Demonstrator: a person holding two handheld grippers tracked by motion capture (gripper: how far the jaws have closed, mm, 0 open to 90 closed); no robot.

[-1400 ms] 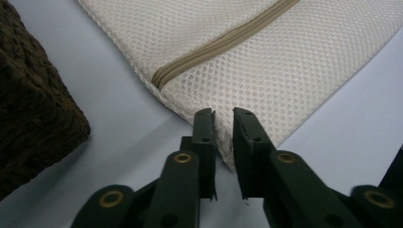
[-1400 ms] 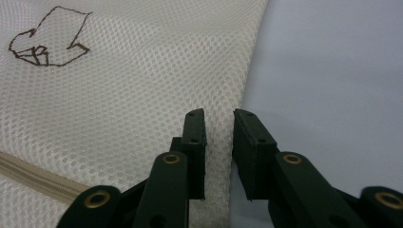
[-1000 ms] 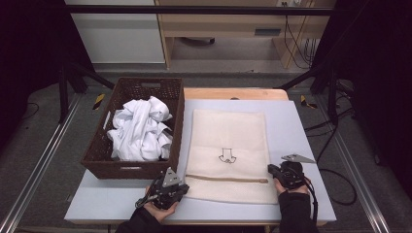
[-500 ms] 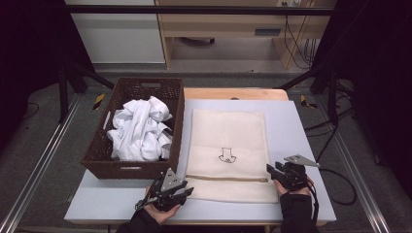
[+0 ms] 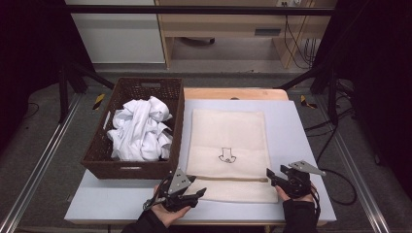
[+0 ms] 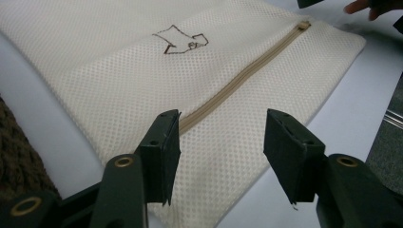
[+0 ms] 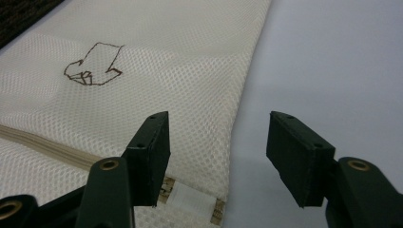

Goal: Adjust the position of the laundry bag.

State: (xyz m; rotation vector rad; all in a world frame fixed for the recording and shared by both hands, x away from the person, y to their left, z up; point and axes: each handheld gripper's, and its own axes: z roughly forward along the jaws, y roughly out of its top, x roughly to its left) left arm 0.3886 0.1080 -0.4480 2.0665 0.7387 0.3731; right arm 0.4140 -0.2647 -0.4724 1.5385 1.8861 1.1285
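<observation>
Mesh bag (image 5: 228,148) flat on surface (image 5: 296,126), right of wicker basket (image 5: 133,167), zipper (image 6: 237,80) along near edge. Left tool (image 5: 187,194) at near-left corner, jaws apart. Right tool (image 5: 277,178) at near-right corner, jaws apart, straddling bag's edge.

Basket (image 5: 133,162) walls off bag's (image 5: 228,141) left; table (image 5: 296,131) right free

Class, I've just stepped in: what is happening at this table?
A person holds a hand-held gripper in each hand at the near end of a cream mesh laundry bag lying flat. The left hand-held gripper and right hand-held gripper are open by its zipper. White clothes sit in the wicker basket.
</observation>
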